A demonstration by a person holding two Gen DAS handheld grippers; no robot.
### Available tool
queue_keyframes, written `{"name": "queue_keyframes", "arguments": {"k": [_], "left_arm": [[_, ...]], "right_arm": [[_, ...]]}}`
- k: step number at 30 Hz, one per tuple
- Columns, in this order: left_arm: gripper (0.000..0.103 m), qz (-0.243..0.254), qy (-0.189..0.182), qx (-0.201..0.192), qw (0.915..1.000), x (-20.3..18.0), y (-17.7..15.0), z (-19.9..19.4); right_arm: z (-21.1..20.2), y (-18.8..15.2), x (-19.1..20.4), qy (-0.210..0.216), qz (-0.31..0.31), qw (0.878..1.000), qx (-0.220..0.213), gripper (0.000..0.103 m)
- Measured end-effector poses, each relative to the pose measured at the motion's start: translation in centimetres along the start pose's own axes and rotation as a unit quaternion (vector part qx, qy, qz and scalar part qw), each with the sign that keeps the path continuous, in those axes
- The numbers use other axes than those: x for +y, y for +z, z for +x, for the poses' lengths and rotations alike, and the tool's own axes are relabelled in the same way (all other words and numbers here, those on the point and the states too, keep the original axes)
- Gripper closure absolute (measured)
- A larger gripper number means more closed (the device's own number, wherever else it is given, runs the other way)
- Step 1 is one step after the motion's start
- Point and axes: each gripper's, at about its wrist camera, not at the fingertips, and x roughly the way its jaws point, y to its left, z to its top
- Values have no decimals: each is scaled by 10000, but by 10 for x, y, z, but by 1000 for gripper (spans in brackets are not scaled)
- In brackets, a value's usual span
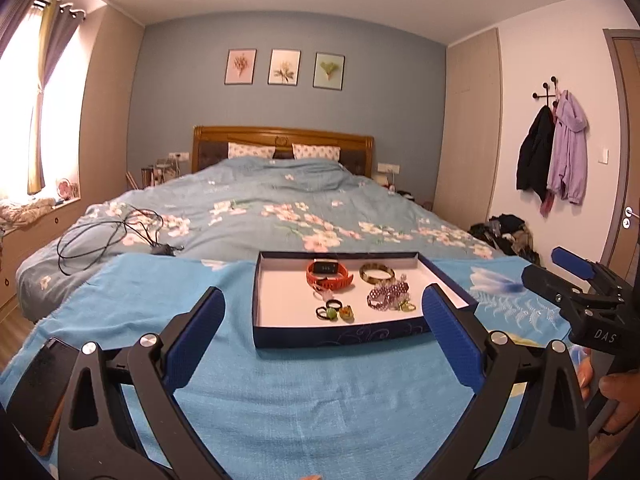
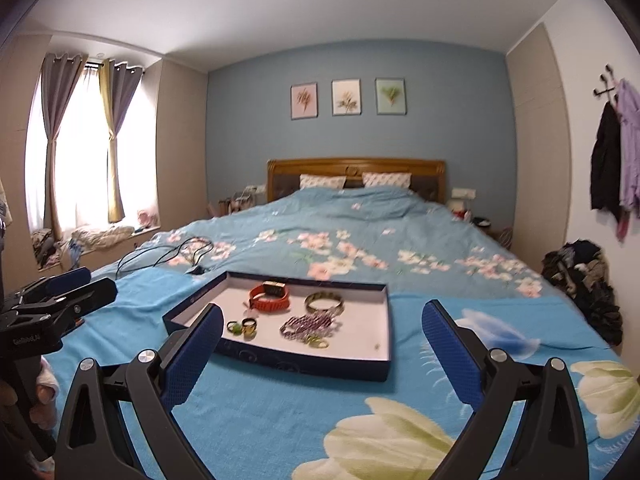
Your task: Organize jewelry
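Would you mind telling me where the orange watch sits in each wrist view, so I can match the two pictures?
Left wrist: orange watch at the tray's far middle, left of the bangle.
Right wrist: orange watch at far centre-left, left of the bangle.
Shared landmark: the blue-walled tray.

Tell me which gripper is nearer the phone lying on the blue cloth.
Left. The left gripper hangs just right of the phone, its left finger beside it. The right gripper sits farther right, beyond the jewelry tray.

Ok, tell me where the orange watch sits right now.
The orange watch lies in the shallow blue box on the bed, toward its far side, left of the gold bangle and beyond the small rings.
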Motion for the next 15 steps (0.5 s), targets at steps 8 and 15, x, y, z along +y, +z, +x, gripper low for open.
{"name": "queue_keyframes", "arguments": {"k": [8, 15], "left_arm": [[6, -35, 98, -160, 9998, -4, 4, -13], [6, -6, 164, -199, 9997, -6, 3, -19]], "right_arm": [[-10, -5, 0, -385, -71, 9992, -86, 7], [-18, -7, 3, -431, -88, 9990, -125, 7]]}}
